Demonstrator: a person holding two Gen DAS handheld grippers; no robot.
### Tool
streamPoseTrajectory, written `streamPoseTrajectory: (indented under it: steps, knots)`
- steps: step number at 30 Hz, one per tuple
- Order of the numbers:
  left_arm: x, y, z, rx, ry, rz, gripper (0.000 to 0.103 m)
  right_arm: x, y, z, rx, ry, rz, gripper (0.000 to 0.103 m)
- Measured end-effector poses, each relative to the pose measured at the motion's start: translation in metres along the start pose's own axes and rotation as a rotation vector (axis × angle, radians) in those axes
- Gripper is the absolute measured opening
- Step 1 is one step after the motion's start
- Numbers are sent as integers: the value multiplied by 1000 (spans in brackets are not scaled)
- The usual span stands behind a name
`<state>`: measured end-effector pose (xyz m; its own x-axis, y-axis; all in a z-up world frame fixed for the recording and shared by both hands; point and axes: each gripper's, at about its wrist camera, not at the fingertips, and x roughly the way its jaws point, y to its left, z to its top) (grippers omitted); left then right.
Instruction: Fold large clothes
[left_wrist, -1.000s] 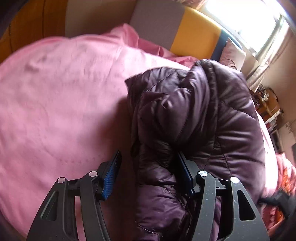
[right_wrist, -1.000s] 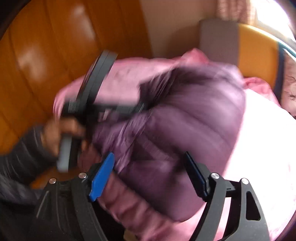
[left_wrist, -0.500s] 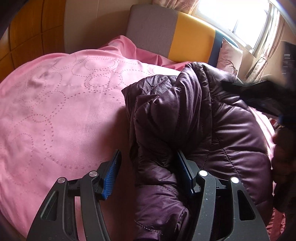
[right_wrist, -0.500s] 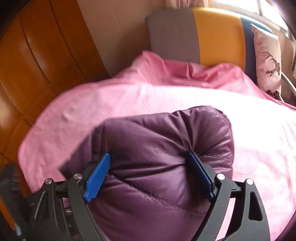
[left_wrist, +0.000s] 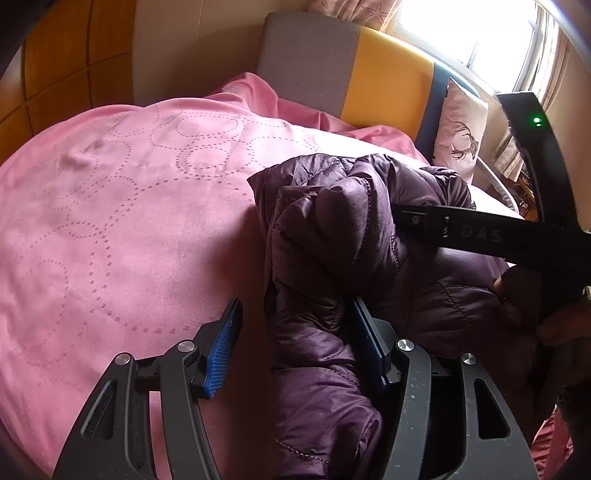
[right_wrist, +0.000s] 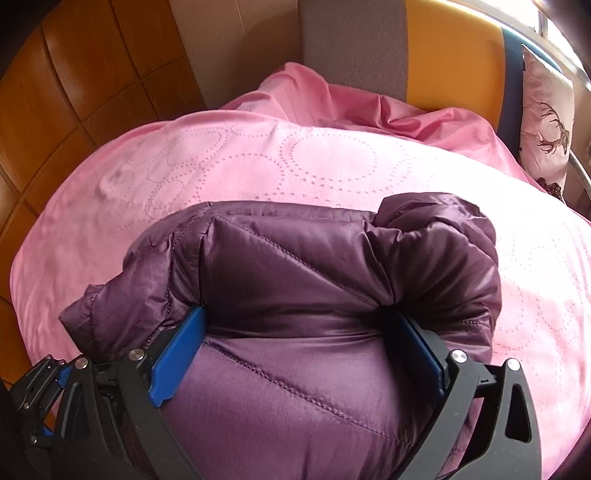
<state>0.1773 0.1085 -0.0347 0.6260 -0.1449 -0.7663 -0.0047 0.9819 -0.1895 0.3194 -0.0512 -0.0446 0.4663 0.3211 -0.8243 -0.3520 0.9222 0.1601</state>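
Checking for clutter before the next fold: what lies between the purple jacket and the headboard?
Only pink bedspread, bunched near the headboard; the right wrist view shows the jacket clearly.

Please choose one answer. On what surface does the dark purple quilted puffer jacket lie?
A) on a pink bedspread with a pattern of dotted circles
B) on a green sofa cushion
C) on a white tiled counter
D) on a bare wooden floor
A: the dark purple quilted puffer jacket rests on the pink bedspread with dotted circles, which surrounds it in both wrist views.
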Motion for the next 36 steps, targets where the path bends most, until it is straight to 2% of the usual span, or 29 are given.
streamPoseTrajectory:
  steps: [8,13,15,18,23,28,31,32,33,34,36]
  knots:
    - [0,0,-2,2,-6,3,59,-3,-3,-2,9,-10,14,100]
    - [1,4,-6,-5,-13,-16,59,-37,-16,-7,84,-69,116,101]
    - [2,10,-7,-24,-10,-36,59,-58,-30,-12,133,-106,170,101]
    - [2,15,-8,-42,-11,-67,59,-84,-61,-29,219,-144,202,101]
    - [5,23,-9,-61,-15,-117,59,-82,-108,-73,346,-66,283,101]
    - [13,40,-11,-145,11,-214,59,-54,-114,-99,447,6,510,101]
    - [16,46,-12,-179,22,-251,59,-34,-113,-105,506,9,635,101]
    - [16,47,-12,-189,25,-262,58,-34,-112,-105,504,0,643,96]
    - [17,49,-13,-208,29,-293,49,-37,-108,-104,501,-2,669,85]
    - [17,49,-14,-227,30,-330,39,-41,-107,-103,492,-9,659,81]
    - [12,45,-14,-219,9,-361,35,-57,-99,-100,438,-42,637,69]
